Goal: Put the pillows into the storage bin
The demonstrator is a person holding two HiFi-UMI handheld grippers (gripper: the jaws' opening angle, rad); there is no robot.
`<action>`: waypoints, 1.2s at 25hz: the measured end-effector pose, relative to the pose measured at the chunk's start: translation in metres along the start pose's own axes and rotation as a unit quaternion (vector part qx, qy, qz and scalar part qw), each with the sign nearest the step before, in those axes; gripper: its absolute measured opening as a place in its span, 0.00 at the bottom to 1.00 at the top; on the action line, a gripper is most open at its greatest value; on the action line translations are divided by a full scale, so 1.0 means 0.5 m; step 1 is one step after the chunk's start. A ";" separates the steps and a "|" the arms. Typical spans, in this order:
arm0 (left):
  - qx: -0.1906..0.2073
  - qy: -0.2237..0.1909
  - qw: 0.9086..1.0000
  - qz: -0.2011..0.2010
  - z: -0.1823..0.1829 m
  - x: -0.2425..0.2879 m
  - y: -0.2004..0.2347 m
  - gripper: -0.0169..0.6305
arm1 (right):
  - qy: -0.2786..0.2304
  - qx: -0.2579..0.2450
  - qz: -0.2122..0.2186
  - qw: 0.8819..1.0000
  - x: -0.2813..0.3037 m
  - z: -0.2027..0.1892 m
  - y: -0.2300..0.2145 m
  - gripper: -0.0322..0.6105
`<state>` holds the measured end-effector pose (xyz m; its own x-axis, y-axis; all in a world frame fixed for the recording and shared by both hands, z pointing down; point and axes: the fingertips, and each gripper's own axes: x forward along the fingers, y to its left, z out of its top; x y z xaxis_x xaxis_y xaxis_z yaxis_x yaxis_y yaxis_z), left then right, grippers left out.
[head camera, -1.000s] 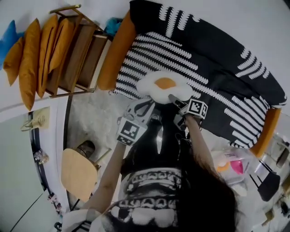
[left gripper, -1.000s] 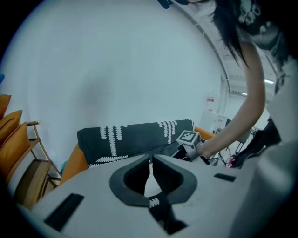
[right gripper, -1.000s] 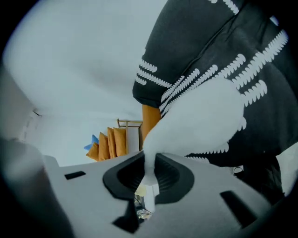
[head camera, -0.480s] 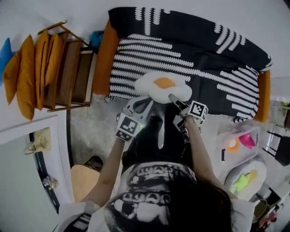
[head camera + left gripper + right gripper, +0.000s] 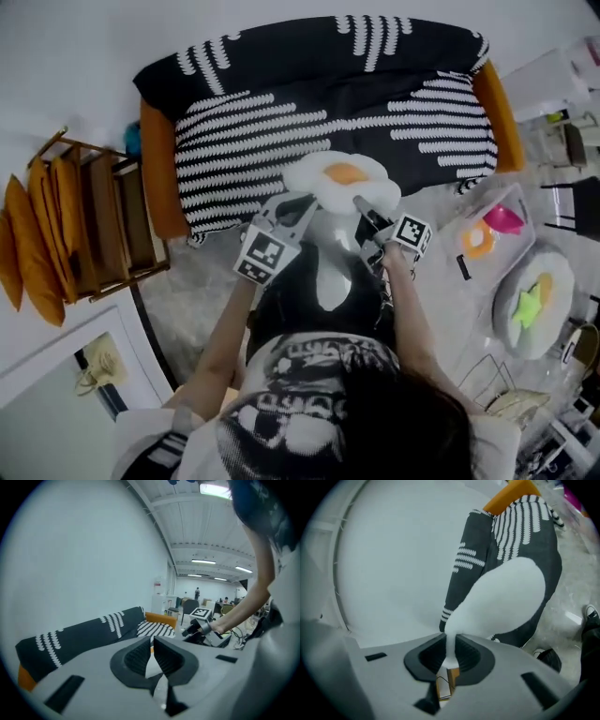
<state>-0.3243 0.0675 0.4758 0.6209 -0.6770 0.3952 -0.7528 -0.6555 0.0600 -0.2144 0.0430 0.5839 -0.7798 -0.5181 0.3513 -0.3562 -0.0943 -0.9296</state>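
A white fried-egg pillow (image 5: 342, 180) with an orange yolk hangs in front of the person, over the sofa's front edge. My right gripper (image 5: 360, 202) is shut on its lower right rim; in the right gripper view the white fabric (image 5: 506, 597) runs down between the pads. My left gripper (image 5: 296, 204) sits at the pillow's lower left edge, jaws nearly together, with a white sliver (image 5: 151, 654) pinched between them. The clear storage bin (image 5: 514, 246) stands on the floor at the right and holds an orange-ringed pillow (image 5: 476, 240) and a pink one (image 5: 505, 219).
Behind the pillow stands a black sofa (image 5: 319, 103) with white stripes and orange arms. A wooden rack (image 5: 98, 225) with orange cushions is at the left. A round grey pillow with a green star (image 5: 531, 302) lies by the bin. A wire basket (image 5: 506, 394) is at lower right.
The head view has swung round: the sofa now sits across the top, and the bin and star pillow have come further into view at the right. Both grippers stay at the egg pillow.
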 end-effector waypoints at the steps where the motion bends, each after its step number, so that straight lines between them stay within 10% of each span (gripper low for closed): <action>1: 0.006 -0.001 1.000 -0.016 0.013 0.025 -0.026 0.05 | -0.019 0.006 -0.003 1.000 -0.036 0.020 -0.012 0.12; 20: 0.069 0.025 0.978 -0.194 0.174 0.520 -0.771 0.05 | -0.202 0.082 -0.014 0.976 -0.822 0.348 -0.382 0.11; 30: 0.168 0.045 0.941 -0.290 0.248 0.654 -1.051 0.05 | -0.355 0.095 -0.053 0.929 -1.218 0.522 -0.565 0.11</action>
<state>0.3015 0.1492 0.4599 0.8736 -0.1512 0.4625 -0.1722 -0.9851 0.0033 0.4953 0.1632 0.6034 -0.1857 -0.9208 0.3430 -0.2617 -0.2901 -0.9205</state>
